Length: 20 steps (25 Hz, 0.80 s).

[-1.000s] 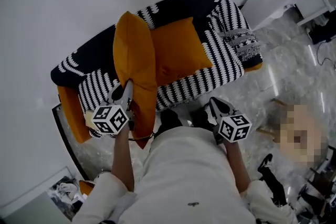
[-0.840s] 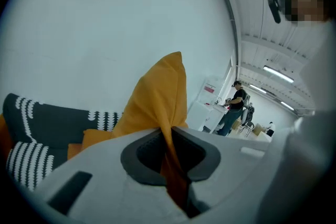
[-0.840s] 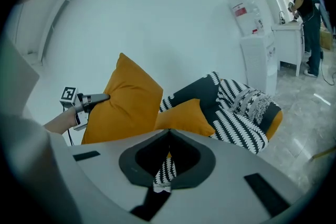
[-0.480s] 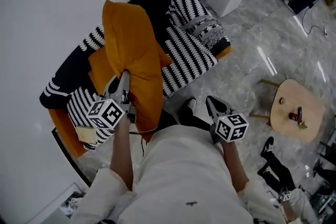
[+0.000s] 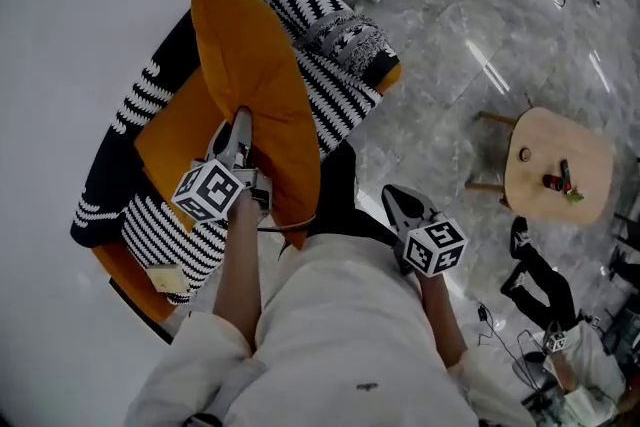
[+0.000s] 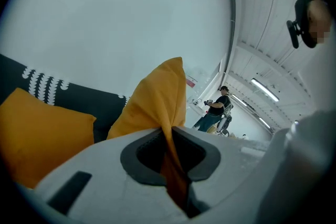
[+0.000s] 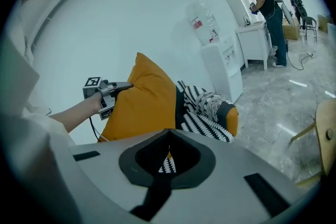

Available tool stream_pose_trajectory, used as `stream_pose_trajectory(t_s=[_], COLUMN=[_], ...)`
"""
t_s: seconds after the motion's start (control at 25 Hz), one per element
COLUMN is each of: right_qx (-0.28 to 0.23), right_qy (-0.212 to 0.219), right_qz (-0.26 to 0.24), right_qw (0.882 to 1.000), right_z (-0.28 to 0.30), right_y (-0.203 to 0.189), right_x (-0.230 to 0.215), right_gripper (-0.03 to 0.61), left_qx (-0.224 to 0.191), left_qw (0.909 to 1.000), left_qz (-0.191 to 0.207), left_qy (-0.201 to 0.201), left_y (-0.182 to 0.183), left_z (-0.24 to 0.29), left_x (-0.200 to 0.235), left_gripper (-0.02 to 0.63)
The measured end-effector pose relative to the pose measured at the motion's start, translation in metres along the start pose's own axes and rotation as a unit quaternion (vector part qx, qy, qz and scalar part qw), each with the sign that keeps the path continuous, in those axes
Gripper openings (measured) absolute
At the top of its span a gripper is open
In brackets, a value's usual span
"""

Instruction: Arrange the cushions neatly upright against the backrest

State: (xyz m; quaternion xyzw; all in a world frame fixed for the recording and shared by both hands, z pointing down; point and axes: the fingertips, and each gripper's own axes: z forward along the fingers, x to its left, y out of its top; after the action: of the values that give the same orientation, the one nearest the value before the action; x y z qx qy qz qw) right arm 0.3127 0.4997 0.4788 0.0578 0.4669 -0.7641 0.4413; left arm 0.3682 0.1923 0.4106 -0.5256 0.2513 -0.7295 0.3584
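Right now the large orange fabric cushion (image 5: 255,65) hangs lifted over the seat of the black-and-white striped sofa (image 5: 335,100). My left gripper (image 5: 240,123) has its jaws clamped on a fold of cloth at the cushion's edge, a hold that should let me swing it up to the backrest. A second orange cushion (image 5: 165,140) rests against the backrest behind it. My right gripper (image 5: 397,202) hovers off the sofa's front edge with its jaws together on nothing, free to steady things.
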Motion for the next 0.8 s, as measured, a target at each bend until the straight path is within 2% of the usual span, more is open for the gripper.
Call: stream_pose_trajectory(t_s=[0.16, 0.32, 0.48, 0.6, 0.8], right_qx=[-0.001, -0.004, 0.005, 0.024, 0.05], right_qy=[-0.025, -0.029, -0.009, 0.006, 0.014], right_qz=[0.0, 0.009, -0.019, -0.049, -0.053], right_qw=[1.0, 1.0, 1.0, 0.998, 0.997], right_z=[0.015, 0.048, 0.091, 0.112, 0.125], right_y=[0.039, 0.083, 0.138, 0.164, 0.191], right_x=[-0.046, -0.064, -0.068, -0.068, -0.087], right_gripper=[0.008, 0.008, 0.008, 0.008, 0.008], left_qx=[0.017, 0.034, 0.022, 0.015, 0.021], left_qw=[0.9998, 0.9985, 0.9952, 0.9915, 0.9866], left_qz=[-0.011, -0.034, -0.083, -0.119, -0.143], left_qy=[0.005, 0.028, 0.048, 0.05, 0.076], left_y=[-0.014, -0.012, 0.006, 0.018, 0.014], left_z=[0.057, 0.094, 0.13, 0.156, 0.182], left_x=[0.007, 0.034, 0.059, 0.071, 0.083], left_gripper=[0.035, 0.035, 0.035, 0.035, 0.035])
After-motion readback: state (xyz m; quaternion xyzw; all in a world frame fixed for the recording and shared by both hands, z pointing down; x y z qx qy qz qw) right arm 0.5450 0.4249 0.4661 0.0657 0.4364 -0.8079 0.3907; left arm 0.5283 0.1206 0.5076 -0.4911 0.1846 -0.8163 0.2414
